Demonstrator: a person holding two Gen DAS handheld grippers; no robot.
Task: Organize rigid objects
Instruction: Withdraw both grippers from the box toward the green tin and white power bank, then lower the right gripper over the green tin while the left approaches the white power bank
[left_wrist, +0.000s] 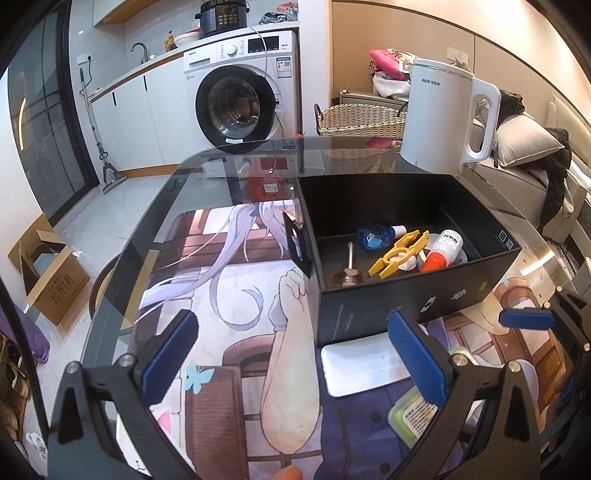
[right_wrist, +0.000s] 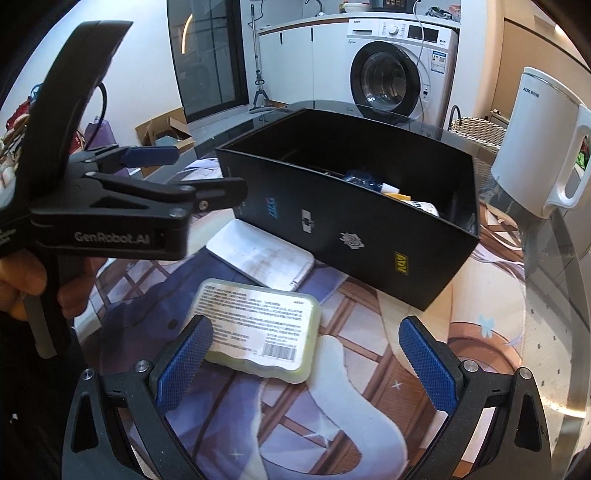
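Note:
A black open box (left_wrist: 417, 302) (right_wrist: 354, 236) stands on the printed mat. Inside lie a blue bottle (left_wrist: 376, 236), a yellow plastic clip (left_wrist: 400, 253), a white bottle with an orange cap (left_wrist: 441, 251) and a metal tool (left_wrist: 349, 271). In front of the box rest a flat white case (left_wrist: 362, 367) (right_wrist: 262, 258) and a green box with a printed label (left_wrist: 412, 417) (right_wrist: 258, 332). My left gripper (left_wrist: 295, 354) hovers open above the mat, left of the white case. My right gripper (right_wrist: 303, 350) is open just above the green box. The left gripper (right_wrist: 192, 173) shows in the right wrist view too.
A white kettle (left_wrist: 443, 114) (right_wrist: 543, 147) stands behind the box on the glass table (left_wrist: 207, 177). A washing machine (left_wrist: 240, 92), a wicker basket (left_wrist: 358, 118), a cardboard carton (left_wrist: 48, 266) on the floor and a sofa with cushions (left_wrist: 528, 144) surround the table. A hand (right_wrist: 22, 280) holds the left gripper.

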